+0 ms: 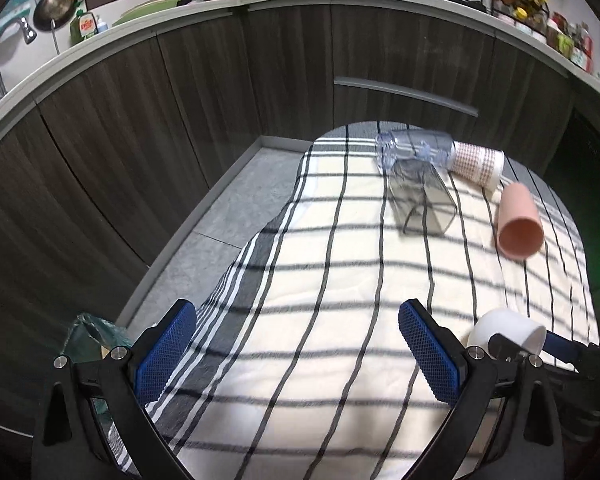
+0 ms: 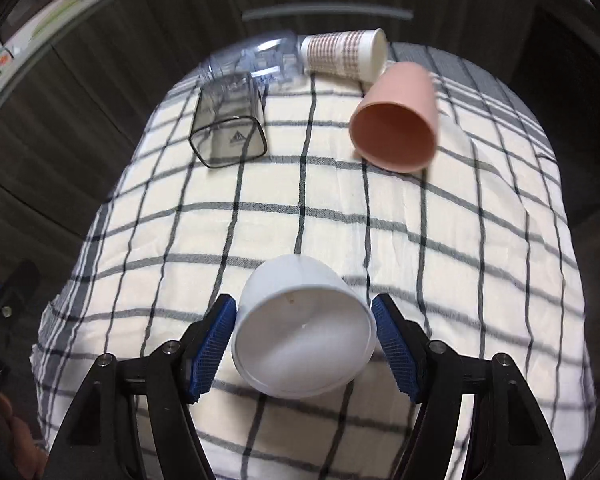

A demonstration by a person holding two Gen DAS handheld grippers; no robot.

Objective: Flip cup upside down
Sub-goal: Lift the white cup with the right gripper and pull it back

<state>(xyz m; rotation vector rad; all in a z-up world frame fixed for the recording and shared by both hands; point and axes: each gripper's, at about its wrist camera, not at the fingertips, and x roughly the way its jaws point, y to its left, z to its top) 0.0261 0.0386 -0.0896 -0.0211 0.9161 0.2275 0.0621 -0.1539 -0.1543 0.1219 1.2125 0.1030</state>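
A white cup point(image 2: 304, 328) lies tilted with its open mouth toward the camera, between the blue pads of my right gripper point(image 2: 304, 344), which is shut on its sides. It also shows in the left wrist view point(image 1: 508, 330) at the lower right. My left gripper point(image 1: 296, 356) is open and empty above the checked cloth point(image 1: 320, 280). A pink cup point(image 2: 396, 120), a patterned paper cup point(image 2: 344, 56), a smoky square cup point(image 2: 230, 128) and a clear bluish cup point(image 2: 256, 64) lie on their sides at the far end.
The checked cloth point(image 2: 300, 216) covers a small table in front of dark wood cabinets point(image 1: 140, 120). A grey tiled floor point(image 1: 228, 208) lies to the left. A kitchen counter point(image 1: 220, 0) with dishes runs along the back.
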